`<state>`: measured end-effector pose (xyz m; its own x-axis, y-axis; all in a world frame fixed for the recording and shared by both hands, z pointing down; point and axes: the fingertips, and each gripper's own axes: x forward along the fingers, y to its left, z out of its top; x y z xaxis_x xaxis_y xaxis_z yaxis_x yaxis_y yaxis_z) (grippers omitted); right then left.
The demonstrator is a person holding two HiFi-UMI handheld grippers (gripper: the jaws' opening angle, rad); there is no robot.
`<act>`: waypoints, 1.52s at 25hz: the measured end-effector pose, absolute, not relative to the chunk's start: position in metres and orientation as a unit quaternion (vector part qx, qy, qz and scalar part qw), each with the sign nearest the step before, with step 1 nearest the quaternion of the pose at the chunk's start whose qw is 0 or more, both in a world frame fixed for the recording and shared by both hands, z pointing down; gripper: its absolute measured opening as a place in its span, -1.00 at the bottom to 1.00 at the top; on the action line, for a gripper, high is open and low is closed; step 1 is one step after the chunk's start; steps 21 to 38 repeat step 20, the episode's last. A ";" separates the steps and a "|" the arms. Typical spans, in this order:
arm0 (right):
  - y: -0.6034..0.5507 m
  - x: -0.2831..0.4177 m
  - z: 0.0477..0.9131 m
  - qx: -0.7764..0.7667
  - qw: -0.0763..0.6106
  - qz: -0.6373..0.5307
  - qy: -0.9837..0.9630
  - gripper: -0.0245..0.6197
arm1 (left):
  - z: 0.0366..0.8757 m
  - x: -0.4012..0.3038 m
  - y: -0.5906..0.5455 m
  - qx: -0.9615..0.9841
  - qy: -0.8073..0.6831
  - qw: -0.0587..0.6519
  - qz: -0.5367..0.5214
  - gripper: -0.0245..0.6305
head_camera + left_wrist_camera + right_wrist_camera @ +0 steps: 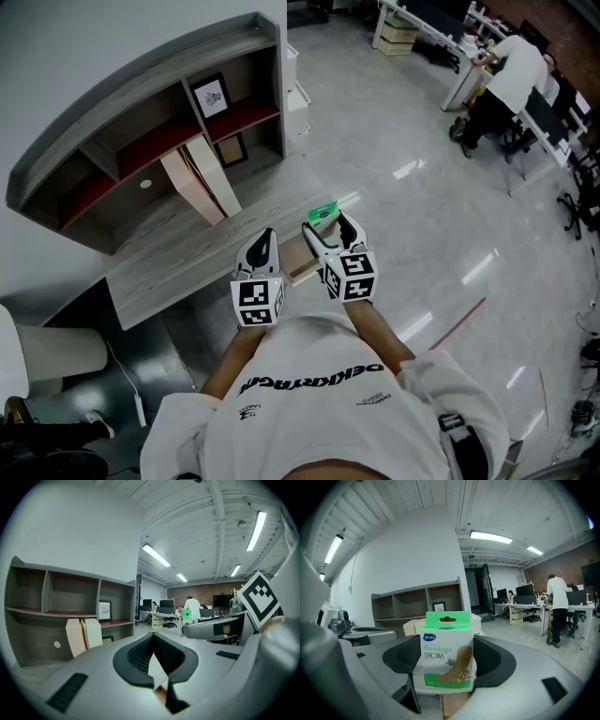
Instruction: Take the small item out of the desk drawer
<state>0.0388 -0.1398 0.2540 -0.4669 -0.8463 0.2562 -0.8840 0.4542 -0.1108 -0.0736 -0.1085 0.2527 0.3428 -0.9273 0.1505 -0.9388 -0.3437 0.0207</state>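
A small green and white bandage box (447, 653) stands upright between the pads of my right gripper (447, 670), which is shut on it. In the head view the box (322, 212) is held above the desk's right end, over the pulled-out wooden drawer (298, 261). My left gripper (265, 239) hovers at the desk's front edge just left of the drawer. Its jaws (157, 677) are shut with nothing between them. From the left gripper view the right gripper (211, 627) and the green box (187, 614) show at the right.
The grey wood desk (187, 253) carries a curved shelf hutch (141, 122) with a framed picture (212, 97) and beige folders (199, 178). A person (502, 84) stands at desks far back right. Shiny floor lies to the right.
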 end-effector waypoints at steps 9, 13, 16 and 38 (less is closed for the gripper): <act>-0.144 0.037 0.255 0.506 0.075 0.118 -0.851 0.24 | 0.258 -0.076 -0.114 0.816 -0.573 0.053 0.060 -0.88; -0.143 0.037 0.255 0.504 0.075 0.120 -0.852 0.24 | 0.259 -0.076 -0.113 0.815 -0.573 0.056 0.062 -0.88; -0.144 0.037 0.255 0.505 0.074 0.119 -0.852 0.24 | 0.260 -0.076 -0.114 0.815 -0.573 0.057 0.063 -0.88; -0.144 0.037 0.258 0.506 0.073 0.120 -0.851 0.24 | 0.262 -0.078 -0.114 0.814 -0.575 0.058 0.063 -0.88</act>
